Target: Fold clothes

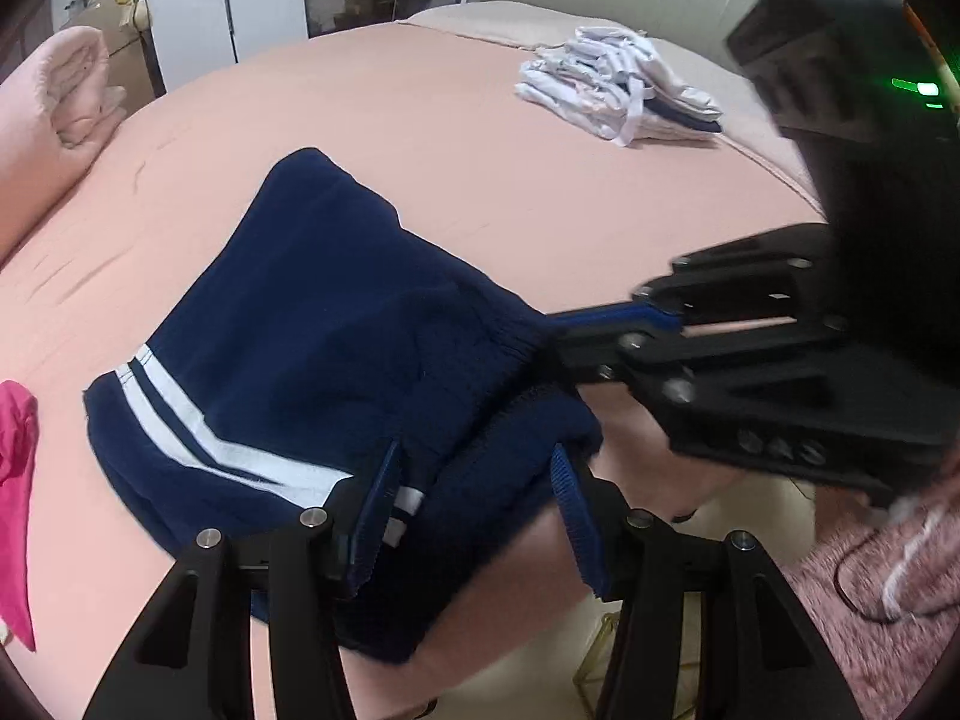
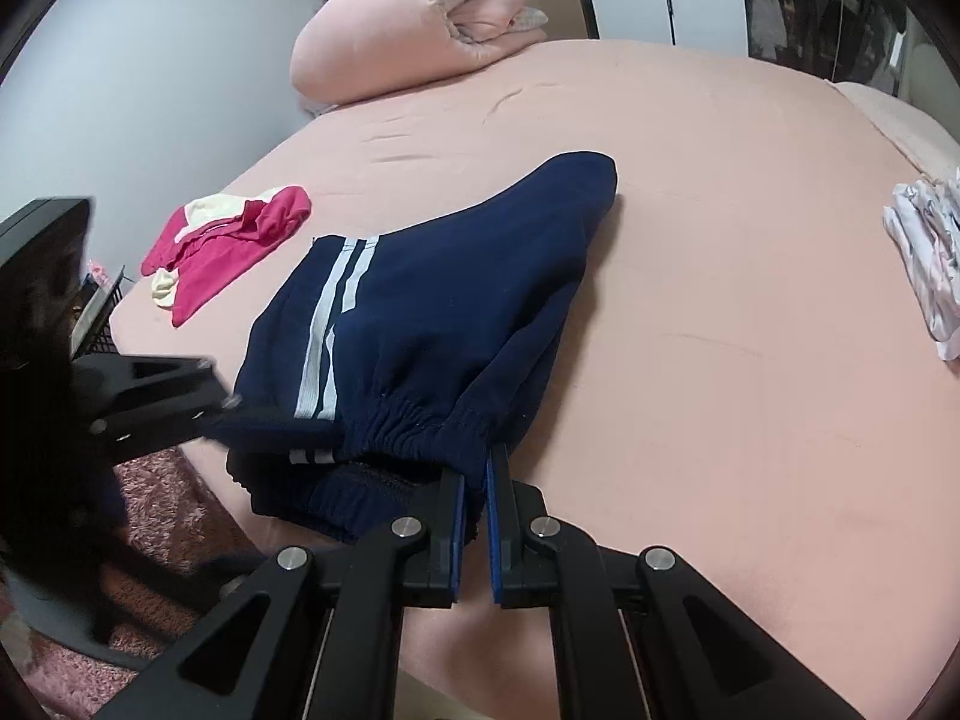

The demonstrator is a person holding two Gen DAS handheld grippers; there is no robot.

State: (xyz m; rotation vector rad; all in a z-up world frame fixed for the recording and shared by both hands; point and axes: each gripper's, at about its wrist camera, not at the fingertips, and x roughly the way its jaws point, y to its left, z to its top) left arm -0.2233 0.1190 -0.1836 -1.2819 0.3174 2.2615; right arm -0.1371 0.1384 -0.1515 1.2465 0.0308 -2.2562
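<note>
Navy trousers with two white side stripes point(image 1: 312, 348) lie folded on the pink bed, their elastic waistband at the near edge. In the right wrist view the trousers point(image 2: 444, 300) stretch away from me. My right gripper point(image 2: 477, 480) is shut on the waistband's right corner; it also shows in the left wrist view point(image 1: 558, 336), pinching the fabric. My left gripper point(image 1: 474, 480) is open, its blue-padded fingers straddling the waistband's left part without clamping it. In the right wrist view it point(image 2: 234, 405) is blurred at the trousers' left edge.
A pink and cream garment point(image 2: 222, 246) lies left of the trousers. A folded white stack point(image 1: 618, 90) sits at the far right of the bed. A rolled pink duvet point(image 2: 414, 18) lies at the head. A pink rug point(image 1: 870, 630) covers the floor below the bed edge point(image 1: 480, 660).
</note>
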